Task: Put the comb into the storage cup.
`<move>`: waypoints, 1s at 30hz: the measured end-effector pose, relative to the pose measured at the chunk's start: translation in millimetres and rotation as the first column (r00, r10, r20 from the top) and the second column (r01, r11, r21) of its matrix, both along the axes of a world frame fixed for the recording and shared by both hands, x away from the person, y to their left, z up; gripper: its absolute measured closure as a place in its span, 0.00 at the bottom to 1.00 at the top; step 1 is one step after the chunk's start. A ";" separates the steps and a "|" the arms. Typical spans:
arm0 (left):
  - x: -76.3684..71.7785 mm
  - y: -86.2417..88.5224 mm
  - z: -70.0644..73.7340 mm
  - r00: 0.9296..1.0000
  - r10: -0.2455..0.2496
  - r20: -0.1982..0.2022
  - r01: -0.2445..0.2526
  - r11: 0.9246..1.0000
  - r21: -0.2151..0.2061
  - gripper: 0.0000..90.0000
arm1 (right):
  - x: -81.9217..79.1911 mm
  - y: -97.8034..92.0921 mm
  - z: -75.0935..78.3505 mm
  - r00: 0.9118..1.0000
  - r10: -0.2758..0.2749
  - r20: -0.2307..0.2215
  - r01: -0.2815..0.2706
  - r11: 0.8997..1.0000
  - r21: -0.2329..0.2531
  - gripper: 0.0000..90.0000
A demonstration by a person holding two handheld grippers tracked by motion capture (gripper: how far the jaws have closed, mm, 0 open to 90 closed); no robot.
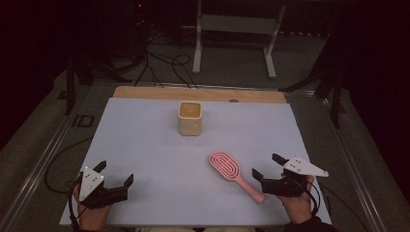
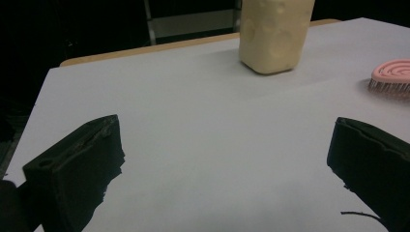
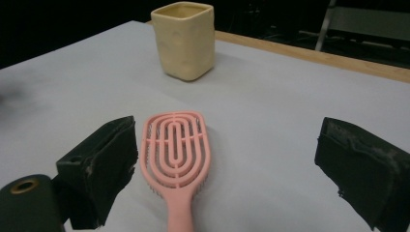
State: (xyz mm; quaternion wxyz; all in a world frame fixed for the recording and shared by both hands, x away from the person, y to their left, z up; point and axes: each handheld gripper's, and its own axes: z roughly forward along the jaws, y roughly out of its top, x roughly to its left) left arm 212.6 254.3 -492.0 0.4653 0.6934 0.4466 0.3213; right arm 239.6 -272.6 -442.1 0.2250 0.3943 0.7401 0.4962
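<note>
A pink hairbrush (image 1: 234, 174) lies flat on the white table sheet, its head toward the middle and its handle toward the near right. My right gripper (image 1: 267, 166) stands open at that handle's end; in the right gripper view the hairbrush (image 3: 176, 154) lies between the jaws, close to the left one. A cream square cup (image 1: 190, 118) stands upright behind it, farther back at the centre. The same cup (image 3: 184, 39) is open-topped and looks empty. My left gripper (image 1: 115, 173) is open at the near left, holding nothing. From there the cup (image 2: 274, 34) and the brush head (image 2: 391, 77) are ahead.
The white sheet (image 1: 145, 145) covers a wooden table whose bare edge (image 1: 198, 93) shows at the back. Beyond it, a white metal stand (image 1: 234, 29) and black cables (image 1: 164, 65) sit on the dark floor. Black tripod legs (image 1: 329, 84) flank the table's right side.
</note>
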 end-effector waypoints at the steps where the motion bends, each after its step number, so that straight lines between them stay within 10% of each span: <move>1: -0.1 -0.1 0.0 1.000 0.000 0.000 0.000 1.000 0.001 0.00 | 1.0 1.5 0.4 1.000 0.003 -0.002 -0.003 1.000 -0.006 0.09; 30: -0.2 -1.1 0.1 1.000 0.001 0.000 -0.001 1.000 0.009 0.00 | 21.7 29.9 2.3 0.987 0.054 -0.154 -0.072 0.991 -0.112 0.09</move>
